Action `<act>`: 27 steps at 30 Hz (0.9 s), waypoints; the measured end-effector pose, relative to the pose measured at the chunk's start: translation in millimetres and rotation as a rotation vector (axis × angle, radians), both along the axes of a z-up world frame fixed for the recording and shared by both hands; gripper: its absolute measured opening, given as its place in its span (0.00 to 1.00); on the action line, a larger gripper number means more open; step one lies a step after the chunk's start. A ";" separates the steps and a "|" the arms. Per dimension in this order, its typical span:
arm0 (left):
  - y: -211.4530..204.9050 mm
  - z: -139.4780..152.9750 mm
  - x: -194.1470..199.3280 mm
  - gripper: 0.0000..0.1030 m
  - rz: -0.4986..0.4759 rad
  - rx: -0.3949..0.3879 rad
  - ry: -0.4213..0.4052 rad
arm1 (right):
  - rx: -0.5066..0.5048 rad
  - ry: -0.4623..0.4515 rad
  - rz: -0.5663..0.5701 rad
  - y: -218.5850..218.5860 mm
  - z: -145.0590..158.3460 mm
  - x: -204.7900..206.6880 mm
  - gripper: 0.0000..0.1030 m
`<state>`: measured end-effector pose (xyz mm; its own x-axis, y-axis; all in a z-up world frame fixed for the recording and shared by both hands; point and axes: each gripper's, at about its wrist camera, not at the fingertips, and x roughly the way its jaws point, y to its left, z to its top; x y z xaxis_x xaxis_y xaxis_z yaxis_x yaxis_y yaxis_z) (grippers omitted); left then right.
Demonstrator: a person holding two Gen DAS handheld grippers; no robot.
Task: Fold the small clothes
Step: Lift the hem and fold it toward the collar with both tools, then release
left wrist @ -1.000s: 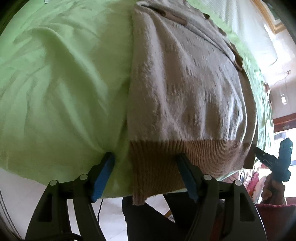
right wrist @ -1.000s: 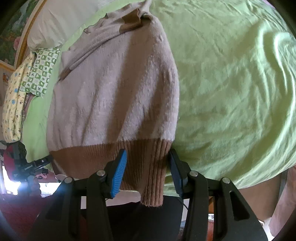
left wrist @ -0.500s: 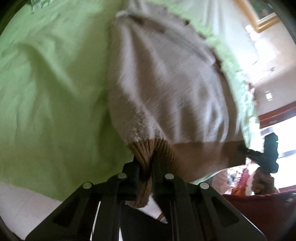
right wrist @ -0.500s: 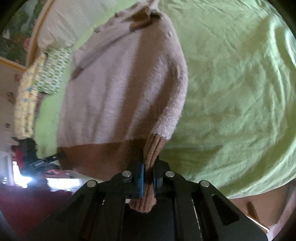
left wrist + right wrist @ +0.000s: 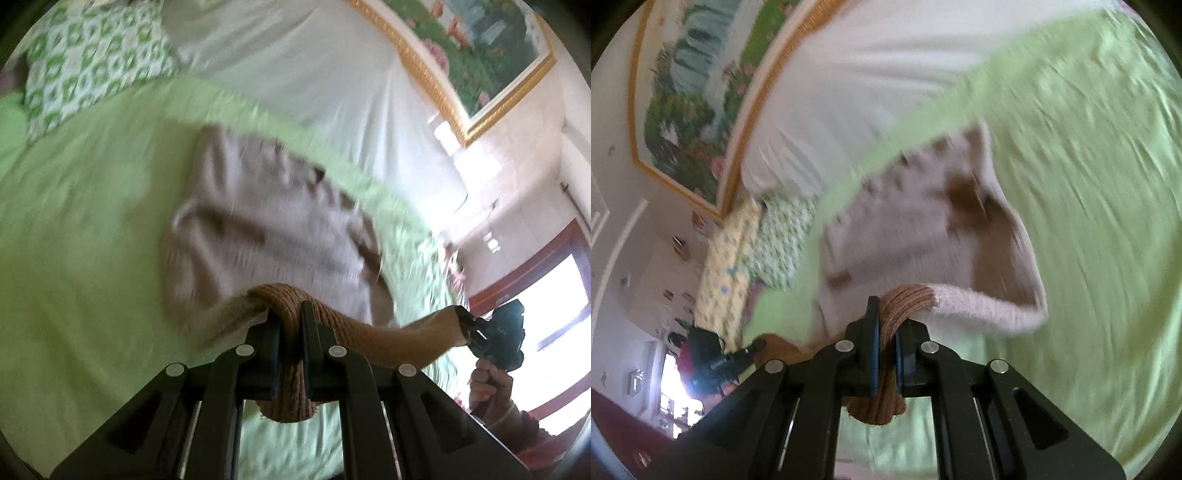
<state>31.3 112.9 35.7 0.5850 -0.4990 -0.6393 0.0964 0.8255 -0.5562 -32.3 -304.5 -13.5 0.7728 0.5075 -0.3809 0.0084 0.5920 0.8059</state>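
A small beige knitted sweater [image 5: 266, 229] with a brown ribbed hem [image 5: 373, 332] lies on a light green bed sheet [image 5: 81, 229]. My left gripper [image 5: 290, 325] is shut on the left corner of the hem and holds it lifted above the sweater body. My right gripper [image 5: 884, 332] is shut on the right corner of the hem [image 5: 905, 299], also lifted, with the sweater [image 5: 923, 221] curling under it. The right gripper also shows in the left wrist view [image 5: 469, 330], gripping the far end of the hem. Both views are blurred.
A white pillow [image 5: 325, 66] and a green-patterned cloth [image 5: 85, 62] lie at the head of the bed. A gold-framed picture [image 5: 690, 103] hangs on the wall behind. A yellow patterned cloth [image 5: 724, 266] lies by the bed's left side. A bright window [image 5: 554, 302] is at the right.
Both grippers closed on the hem corners, then lifted them up and carried them forward towards the collar. The lower part of the sweater now rises off the sheet and folds over.
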 end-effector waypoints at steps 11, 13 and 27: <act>-8.6 -7.5 174.7 0.07 0.095 -0.002 -0.042 | -0.033 -0.033 -0.113 -39.5 23.7 151.7 0.07; -11.5 -14.5 199.9 0.07 0.105 0.013 -0.028 | -0.059 -0.008 -0.116 -39.1 19.5 177.7 0.07; -8.5 -87.2 302.4 0.08 0.209 0.116 0.123 | -0.068 0.183 -0.133 -62.3 -52.0 282.8 0.07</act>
